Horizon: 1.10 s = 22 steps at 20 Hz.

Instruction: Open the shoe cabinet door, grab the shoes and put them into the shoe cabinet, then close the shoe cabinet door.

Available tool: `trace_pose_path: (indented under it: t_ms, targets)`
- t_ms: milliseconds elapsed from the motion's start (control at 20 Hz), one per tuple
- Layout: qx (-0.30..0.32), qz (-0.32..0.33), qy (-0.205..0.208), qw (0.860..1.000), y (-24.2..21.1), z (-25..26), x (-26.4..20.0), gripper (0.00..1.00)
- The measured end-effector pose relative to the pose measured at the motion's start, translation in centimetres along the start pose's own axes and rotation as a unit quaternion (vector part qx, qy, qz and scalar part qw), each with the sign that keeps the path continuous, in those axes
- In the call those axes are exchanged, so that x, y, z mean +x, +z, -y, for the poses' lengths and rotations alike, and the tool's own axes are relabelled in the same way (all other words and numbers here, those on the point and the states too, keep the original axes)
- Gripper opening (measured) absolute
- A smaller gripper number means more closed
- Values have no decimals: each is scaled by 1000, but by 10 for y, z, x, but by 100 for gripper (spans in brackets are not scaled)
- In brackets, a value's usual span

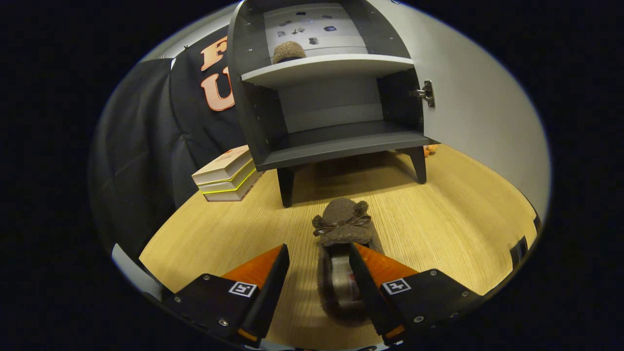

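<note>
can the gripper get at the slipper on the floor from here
Probably yes. The gripper is open, with the slipper lying between and just ahead of its fingers on the bare floor, nothing in the way.

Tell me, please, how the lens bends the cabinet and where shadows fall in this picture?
Gripper view: fisheye curves the shoe cabinet sides and open door; soft shadow lies under the cabinet on the floor; the open hand-held gripper sits around the sharp slipper.

No legible text

Small square black-and-white marker tags (243, 288) are seen on the gripper's fingers; printing on the stacked books (227, 174) cannot be read.
</note>
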<state>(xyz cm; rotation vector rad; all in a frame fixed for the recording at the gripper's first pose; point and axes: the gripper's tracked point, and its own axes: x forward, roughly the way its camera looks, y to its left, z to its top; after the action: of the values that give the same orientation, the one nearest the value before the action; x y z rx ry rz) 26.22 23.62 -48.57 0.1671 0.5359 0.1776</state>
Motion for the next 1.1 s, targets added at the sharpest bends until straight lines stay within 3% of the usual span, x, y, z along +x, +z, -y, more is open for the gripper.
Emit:
trace_pose_path:
  t_ms: [250,350,600,700,850,1100]
  targets:
    - [-15,-5,-4,1000,-5,-1,27,70]
    - [-23,2,-13,1000,-2,1,40,62]
    - [-15,15,-32,999,1,12,56,19]
    - [-9,20,-30,999,2,11,57,10]
    - [-8,18,-27,999,4,10,54,5]
    - [-1,39,-32,999,34,10,33,4]
